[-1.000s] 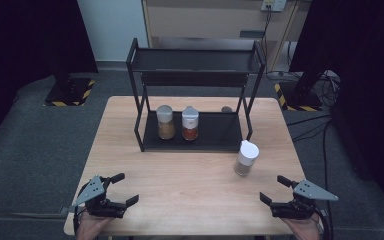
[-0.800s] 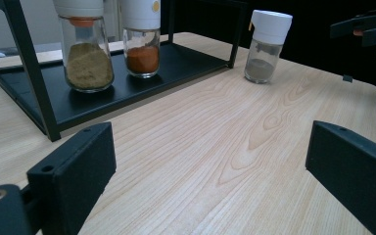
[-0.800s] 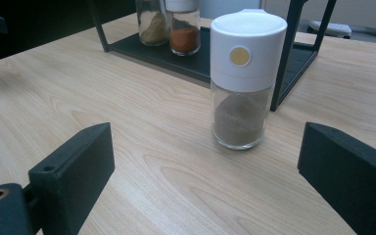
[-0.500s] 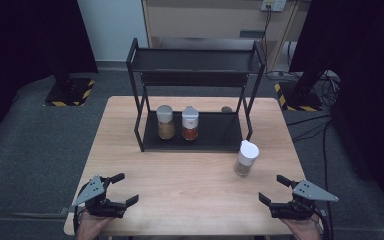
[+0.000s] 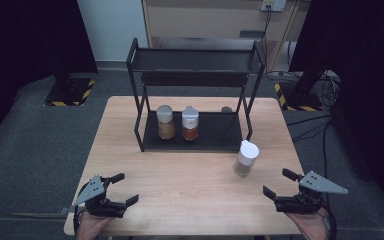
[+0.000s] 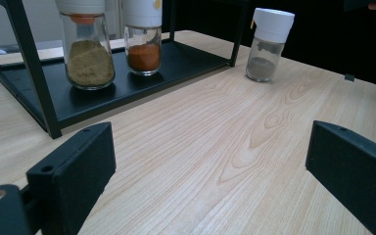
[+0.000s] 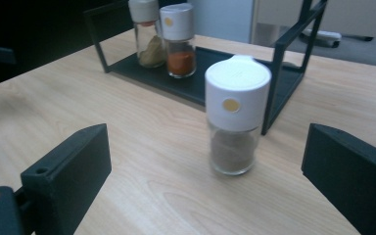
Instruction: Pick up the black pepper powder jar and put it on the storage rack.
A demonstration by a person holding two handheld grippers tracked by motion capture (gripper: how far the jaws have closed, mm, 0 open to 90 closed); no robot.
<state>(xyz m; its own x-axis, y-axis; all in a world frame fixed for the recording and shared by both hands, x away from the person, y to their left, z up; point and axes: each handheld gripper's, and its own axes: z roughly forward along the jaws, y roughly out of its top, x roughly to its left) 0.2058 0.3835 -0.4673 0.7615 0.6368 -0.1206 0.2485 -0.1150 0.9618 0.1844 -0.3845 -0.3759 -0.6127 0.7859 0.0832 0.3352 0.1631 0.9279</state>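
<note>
Your right gripper is hovering with its jaws spread wide, having just been opening further, nothing between them. The white-capped spice jar is standing upright ahead of it, well apart, beside the black rack. Your left gripper is gaping wide, empty too.
</note>
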